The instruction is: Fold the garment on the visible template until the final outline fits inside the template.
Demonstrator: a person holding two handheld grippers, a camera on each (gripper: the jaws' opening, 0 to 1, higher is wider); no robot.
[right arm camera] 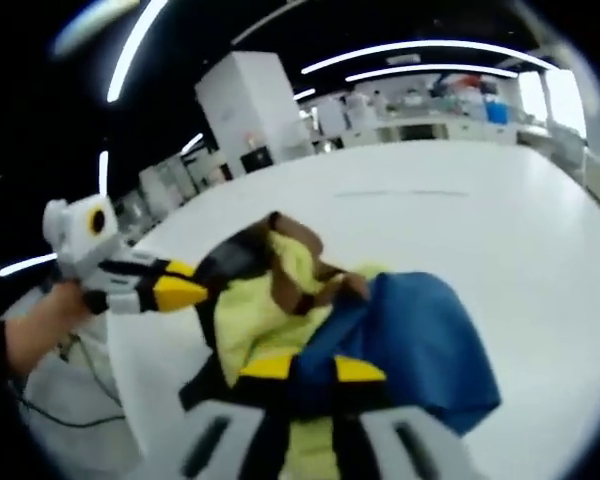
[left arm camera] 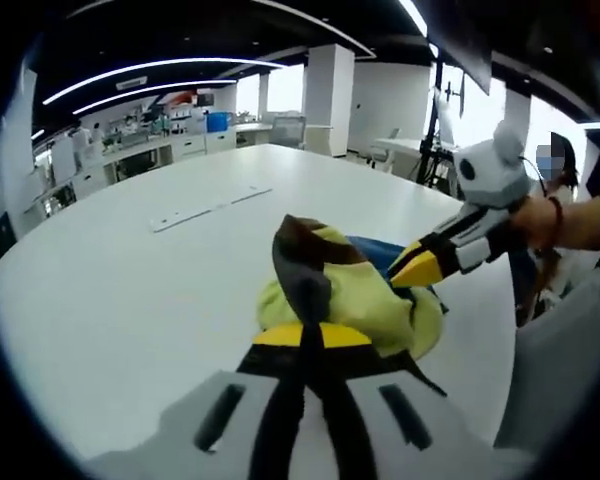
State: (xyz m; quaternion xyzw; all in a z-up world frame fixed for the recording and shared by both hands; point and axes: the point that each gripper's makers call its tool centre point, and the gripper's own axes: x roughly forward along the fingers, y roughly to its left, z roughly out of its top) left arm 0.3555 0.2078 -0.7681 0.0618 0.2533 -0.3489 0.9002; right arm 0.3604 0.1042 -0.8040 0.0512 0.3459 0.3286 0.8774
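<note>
Two hand-held claws meet over one bunched garment (left arm camera: 350, 300) on a wide white worktop (left arm camera: 130, 300). In the left gripper view, the left claw (left arm camera: 313, 335) rises from the bottom with its yellow-tipped jaws pressed together on the near edge of the yellow cloth, a dark brown fold standing up just above them. From the right of that view the right claw (left arm camera: 420, 265) comes in slanting downward, held by a person's hand (left arm camera: 540, 220) with a cord at the wrist; its yellow tip sits against the cloth where yellow meets blue.

In the right gripper view, the right claw (right arm camera: 302, 368) has its jaws closed on the garment (right arm camera: 410, 340), blue fabric spilling to the right and yellow to the left. The left claw (right arm camera: 180, 290) enters from the left, gripped by a hand (right arm camera: 40, 320), its tip touching the dark trim of the heap.

The garment lies crumpled near the worktop's (right arm camera: 540, 230) near edge, one piece in yellow, blue and brown. Beyond it the white surface runs open and bare but for one pale strip (left arm camera: 210, 208) lying flat, well apart from the cloth.
</note>
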